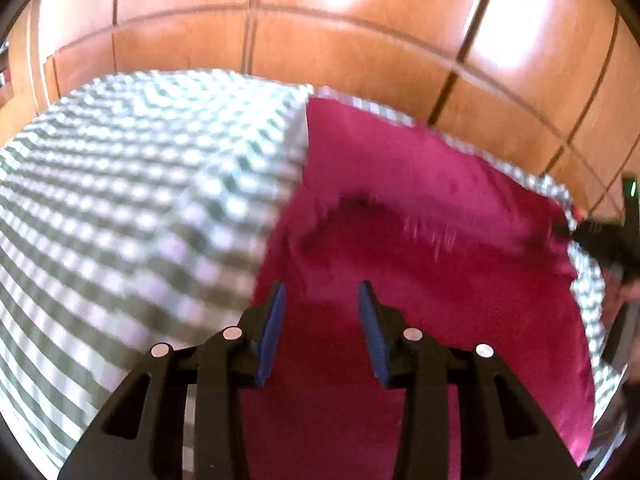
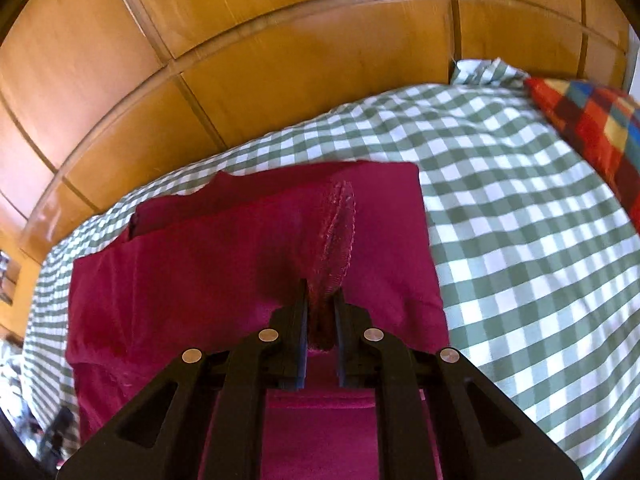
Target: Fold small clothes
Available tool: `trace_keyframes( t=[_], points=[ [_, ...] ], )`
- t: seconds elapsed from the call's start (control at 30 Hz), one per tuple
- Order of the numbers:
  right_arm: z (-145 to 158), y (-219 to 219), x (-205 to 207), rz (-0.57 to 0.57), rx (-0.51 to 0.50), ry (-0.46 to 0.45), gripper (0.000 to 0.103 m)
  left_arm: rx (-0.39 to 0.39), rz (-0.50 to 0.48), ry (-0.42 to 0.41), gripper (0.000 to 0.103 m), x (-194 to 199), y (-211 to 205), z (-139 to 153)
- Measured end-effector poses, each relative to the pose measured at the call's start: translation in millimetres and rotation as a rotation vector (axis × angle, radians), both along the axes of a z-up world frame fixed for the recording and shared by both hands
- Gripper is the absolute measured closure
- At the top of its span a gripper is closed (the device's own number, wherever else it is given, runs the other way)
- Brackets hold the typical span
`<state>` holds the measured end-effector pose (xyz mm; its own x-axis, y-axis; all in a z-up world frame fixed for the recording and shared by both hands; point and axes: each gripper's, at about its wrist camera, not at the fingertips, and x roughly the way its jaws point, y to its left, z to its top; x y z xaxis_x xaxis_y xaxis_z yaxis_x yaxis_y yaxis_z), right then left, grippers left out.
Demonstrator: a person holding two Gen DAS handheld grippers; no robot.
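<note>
A magenta garment (image 1: pixel 432 208) lies on a green-and-white checked bedcover (image 1: pixel 140 184). My left gripper (image 1: pixel 323 292) is open and empty, its blue pads just above the garment's near part. In the right wrist view the garment (image 2: pixel 192 280) is partly folded, with a stitched hem (image 2: pixel 338 232) rising toward the camera. My right gripper (image 2: pixel 322 292) is shut on that hem and holds it lifted off the cloth below. The right gripper also shows in the left wrist view (image 1: pixel 600 236) at the garment's right edge.
A wooden panelled headboard (image 2: pixel 280 60) runs behind the bed. A multicoloured checked pillow (image 2: pixel 596 120) lies at the far right in the right wrist view. The checked bedcover (image 2: pixel 520 200) extends to the right of the garment.
</note>
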<state>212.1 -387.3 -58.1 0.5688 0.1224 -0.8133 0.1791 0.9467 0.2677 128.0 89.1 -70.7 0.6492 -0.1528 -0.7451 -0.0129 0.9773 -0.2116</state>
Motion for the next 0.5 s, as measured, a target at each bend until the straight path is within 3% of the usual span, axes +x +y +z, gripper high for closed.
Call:
trace_keyframes(
  t=[0.17,0.27,0.3,0.37,0.43,0.5],
  points=[
    [16,1,-6,0.013,0.054,-0.041,0.093,0.016,-0.013,-0.086,0.066,30,-9,33],
    [14,-2,-9,0.02,0.042,-0.043,0.093,0.072,-0.047,-0.106,0.062,57,-28,39],
    [9,-3,-8,0.017,0.032,-0.026,0.093,0.093,-0.058,-0.084,0.058,66,-33,34],
    [-8,-6,-8,0.007,0.015,0.024,0.093,0.121,-0.057,-0.012,0.059,82,-39,16],
    [-16,-8,-11,0.009,0.01,0.031,0.093,0.163,-0.067,0.1,0.059,93,-46,-11],
    [-14,-8,-13,0.011,-0.011,0.023,0.093,0.205,-0.075,0.064,0.059,84,-51,-14]
  ],
)
